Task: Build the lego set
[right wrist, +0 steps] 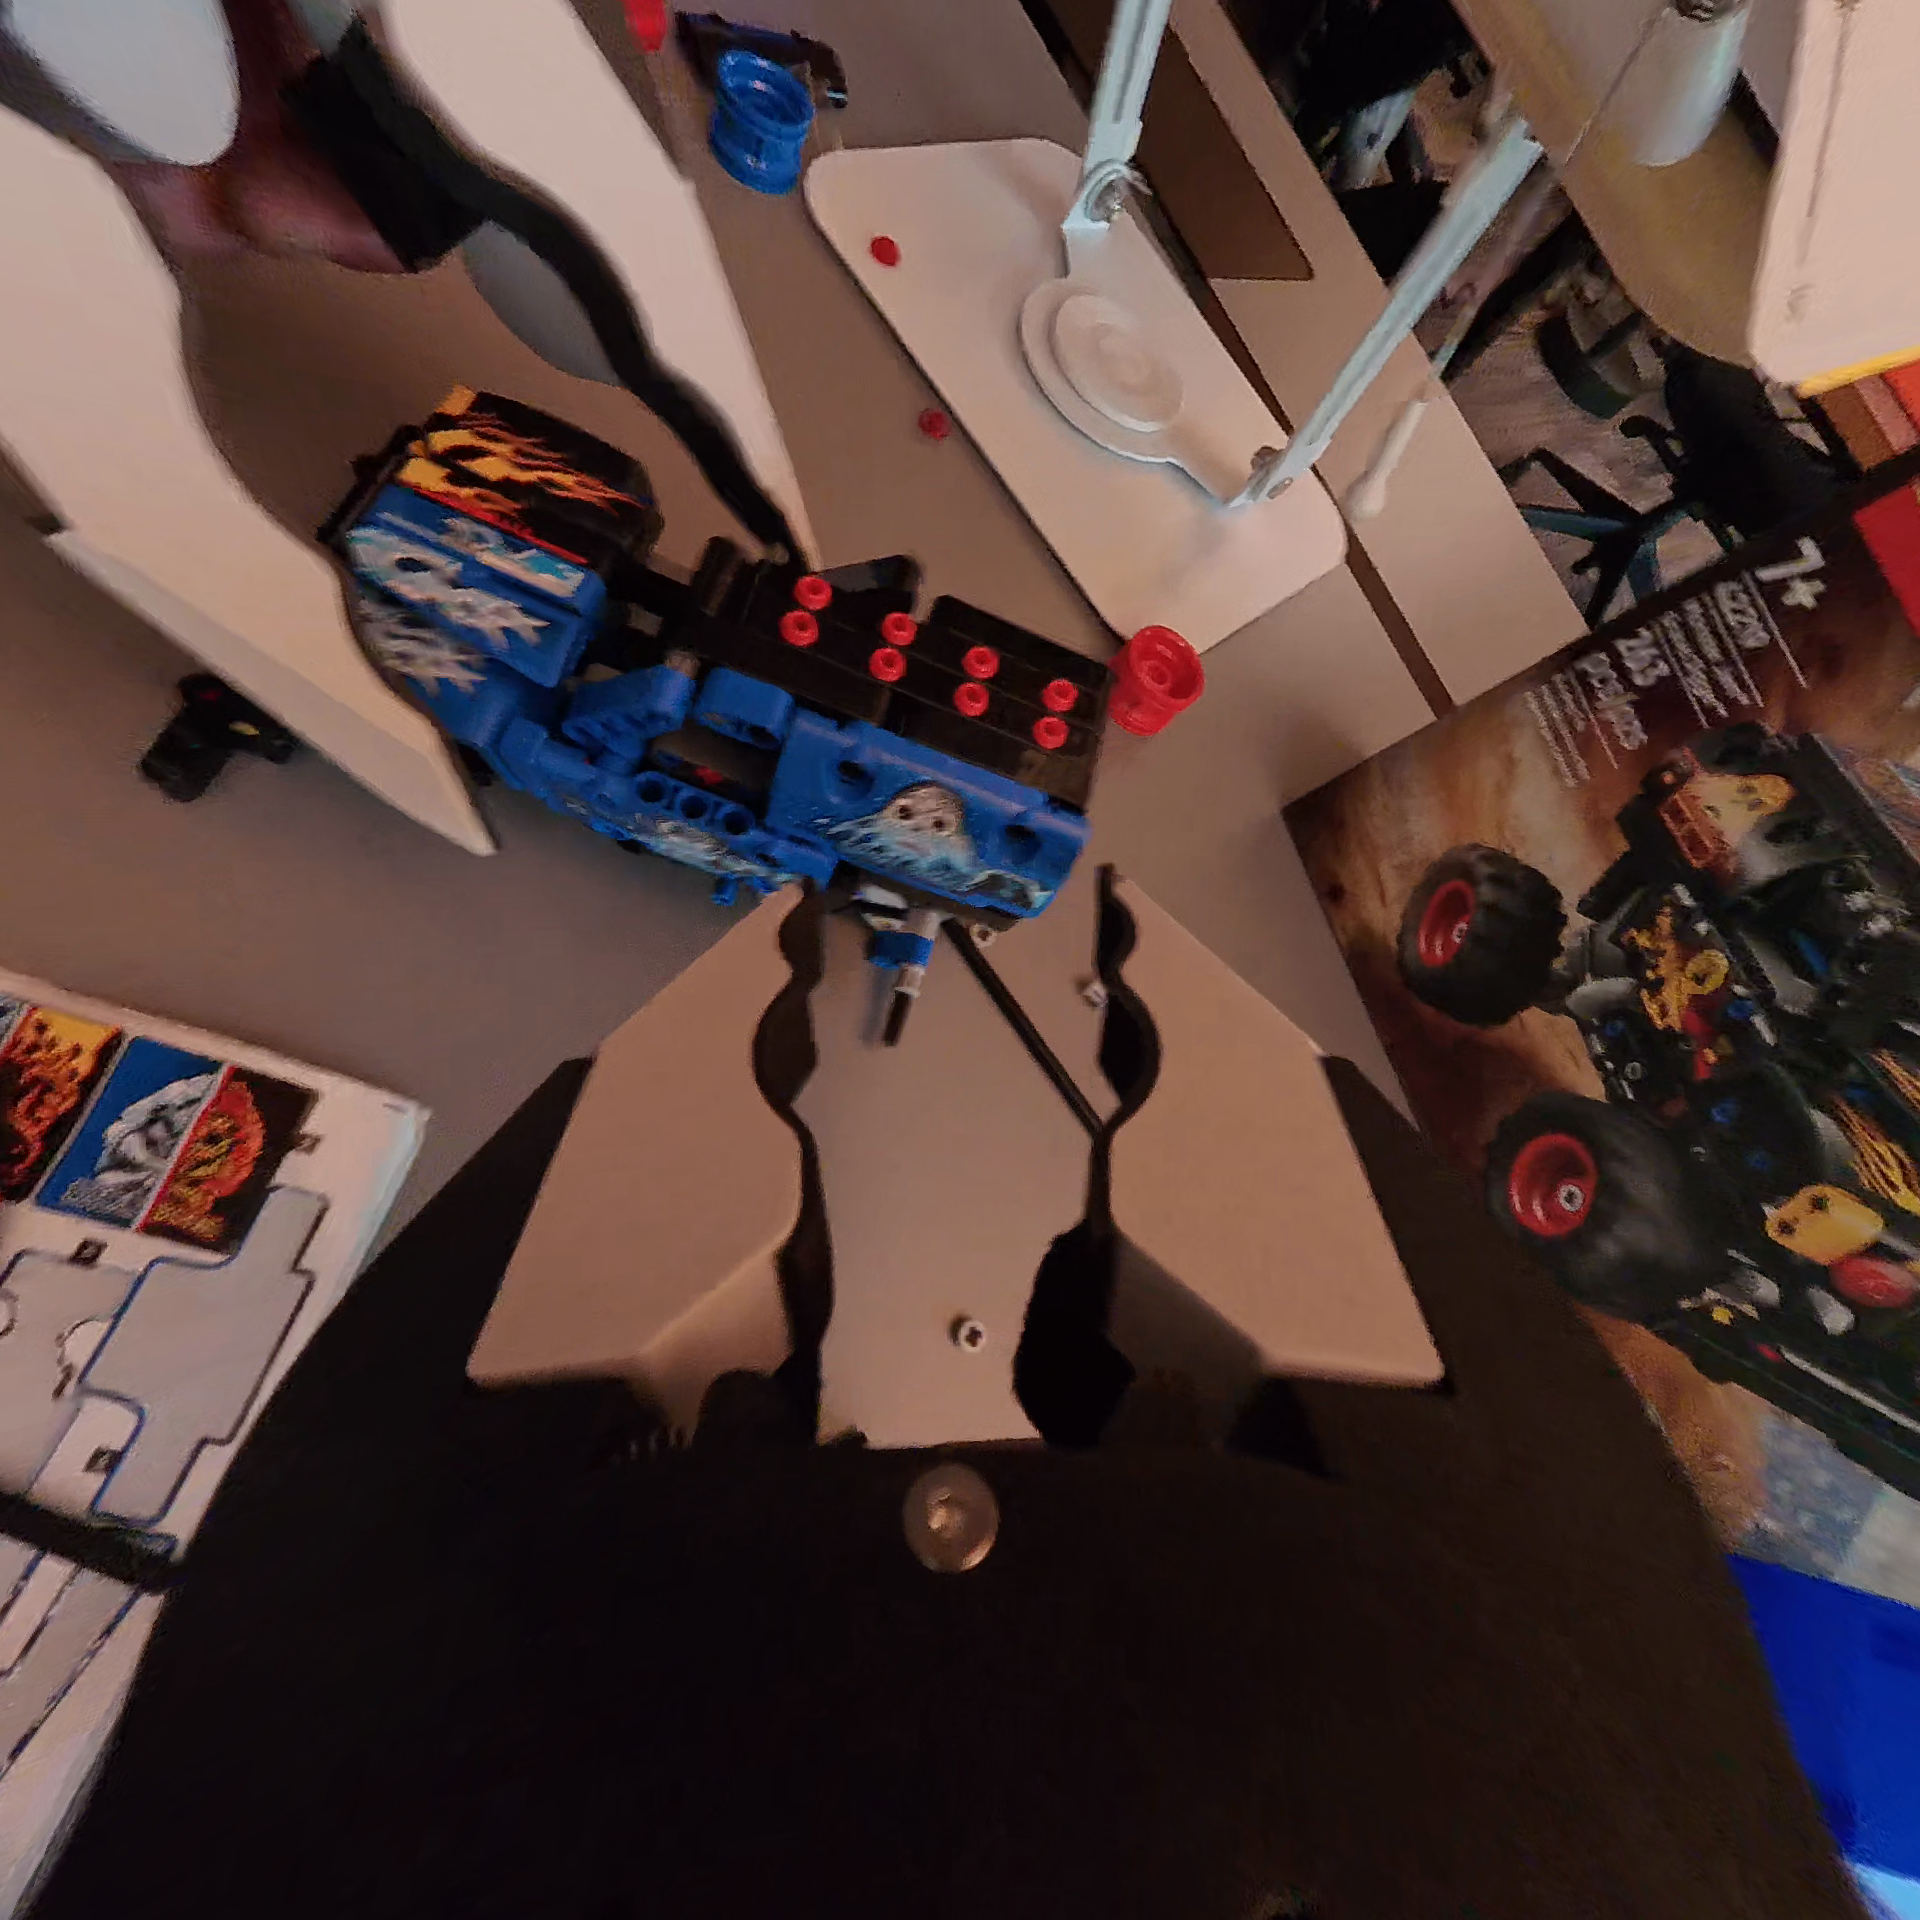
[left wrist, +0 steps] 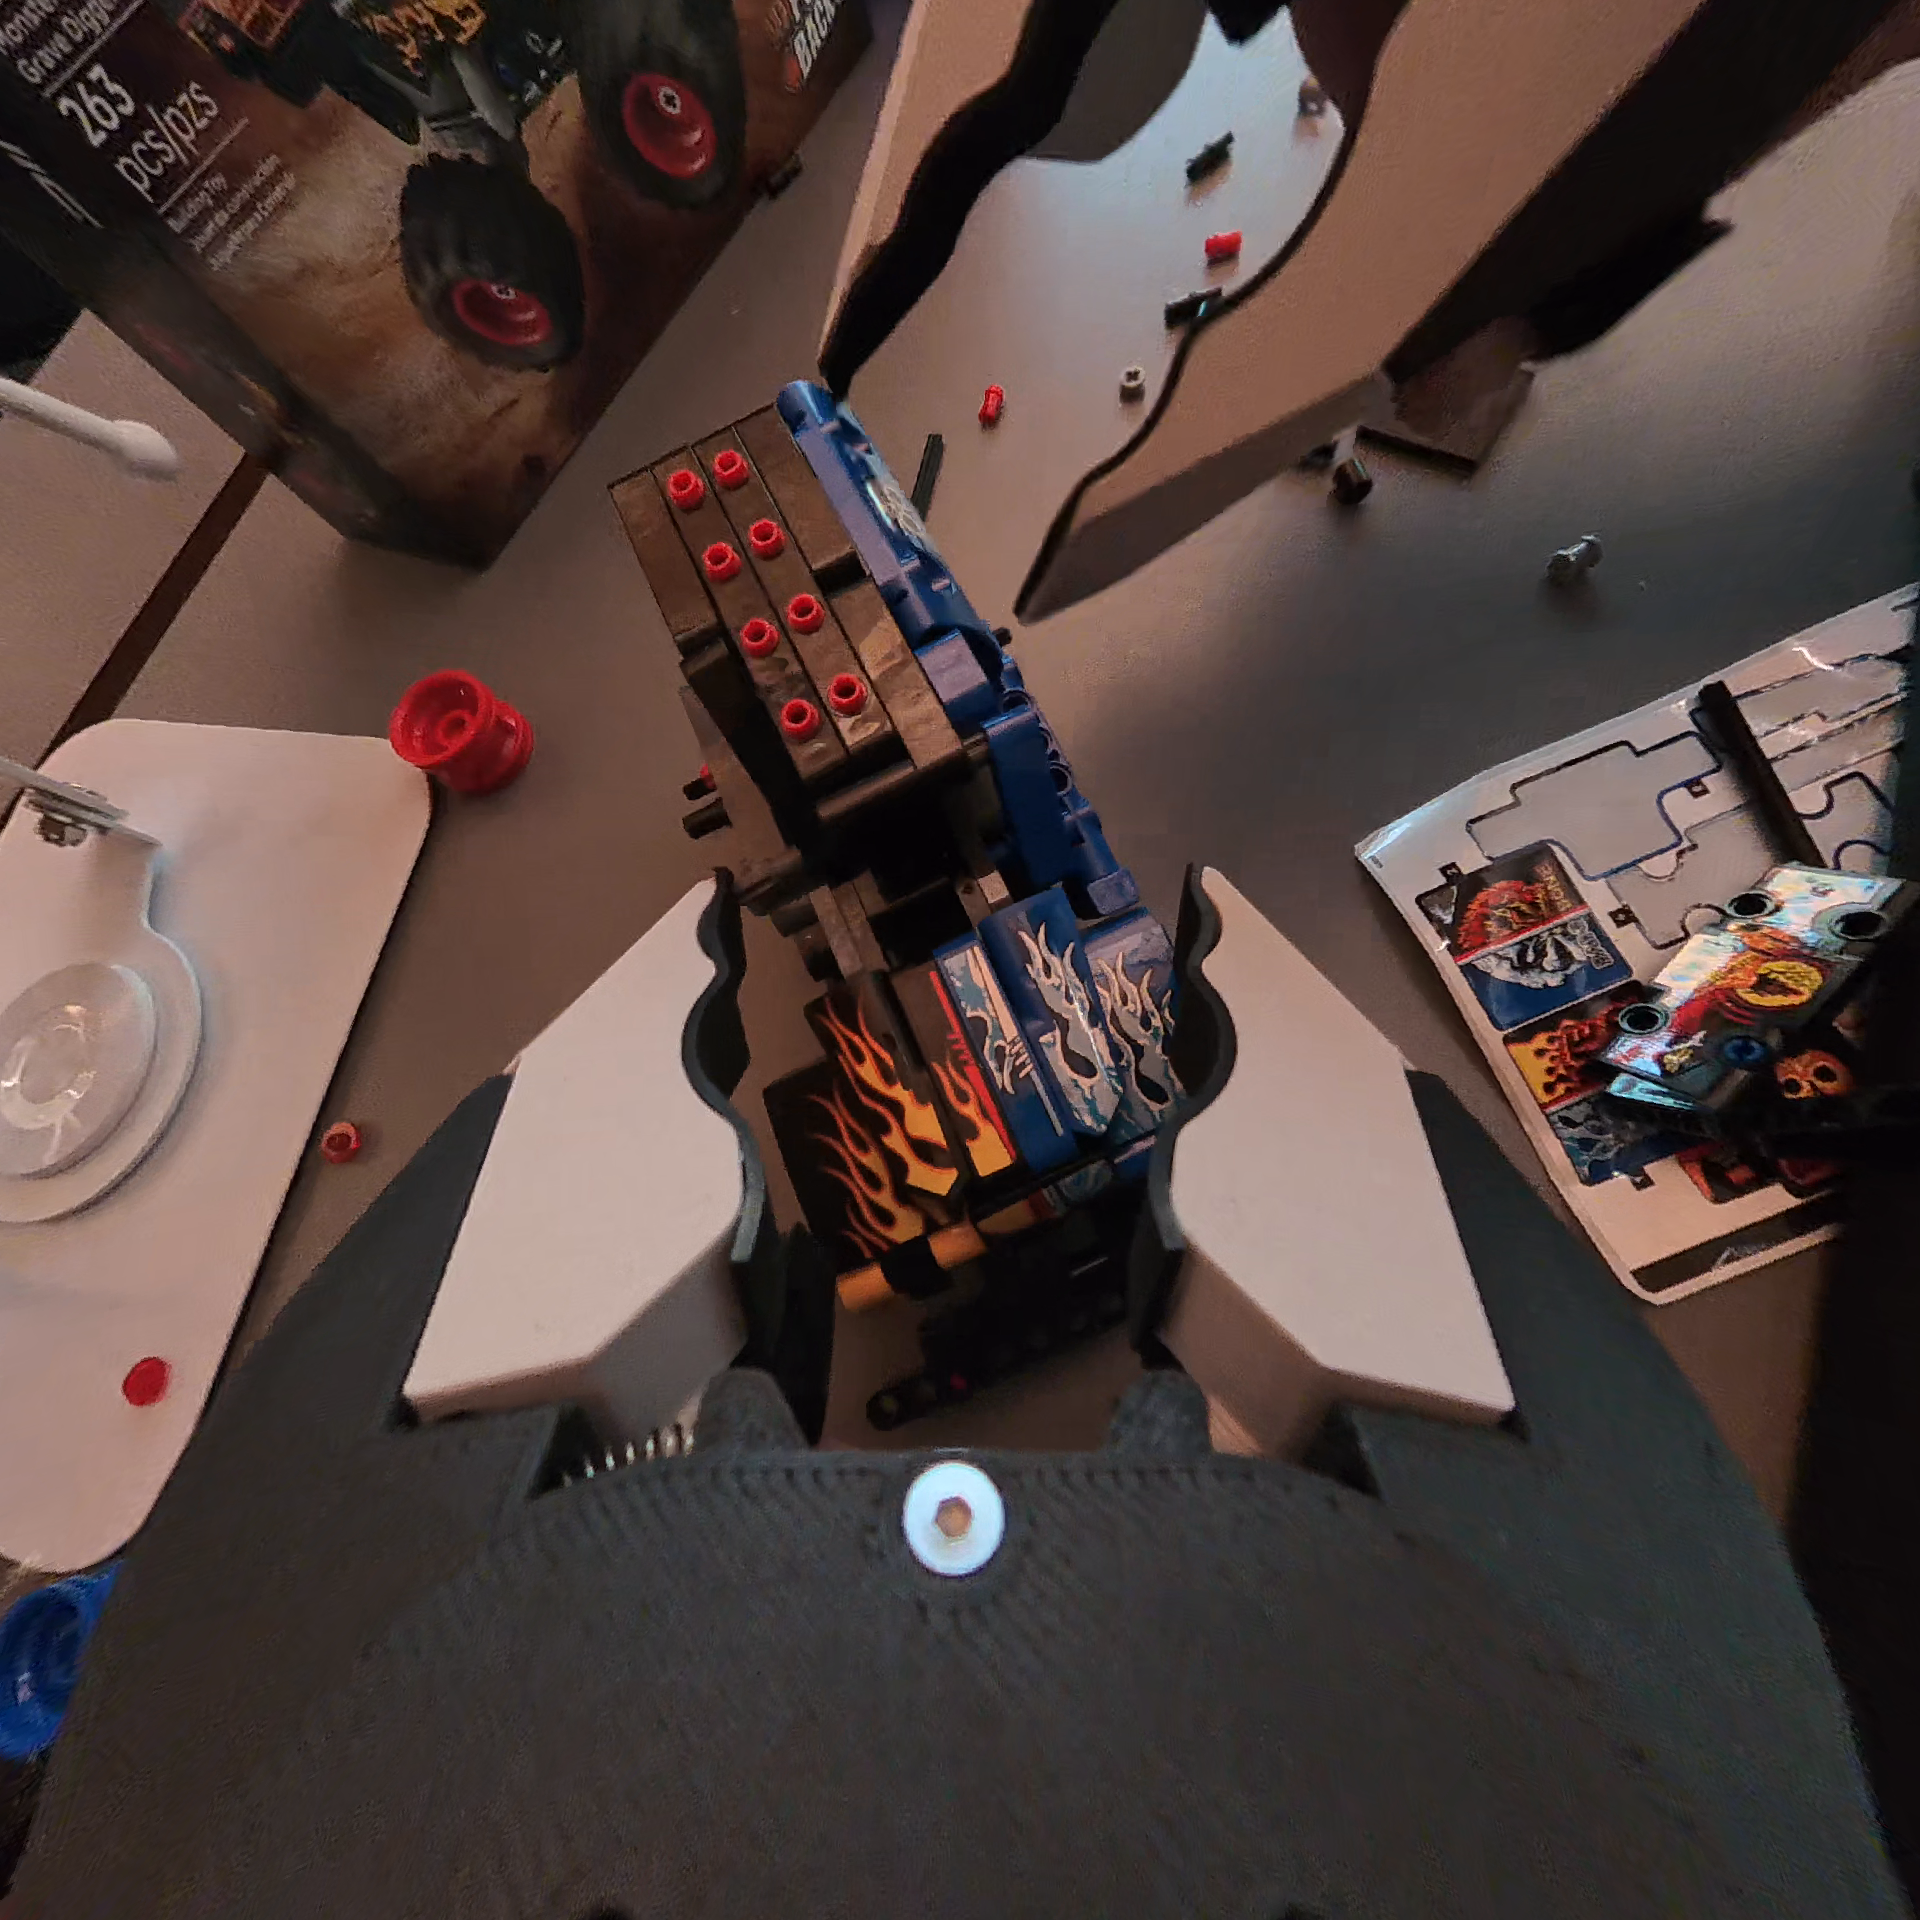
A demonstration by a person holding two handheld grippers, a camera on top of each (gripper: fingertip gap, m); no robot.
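Worktop (left wrist: 1299, 727) carries everything, with the truck body (left wrist: 831, 665) as landmark at its middle. Set box (left wrist: 343, 270) stands beyond it, sticker sheet (left wrist: 1621, 1039) to its side, red wheel hub (left wrist: 462, 730) near its studded deck. Left gripper (left wrist: 961, 1049) pinches the body's flame-printed nose. Right gripper (right wrist: 951, 997) is spread and empty, just beside the blue flank. Judgement: hold the body steady, then press parts squarely on.
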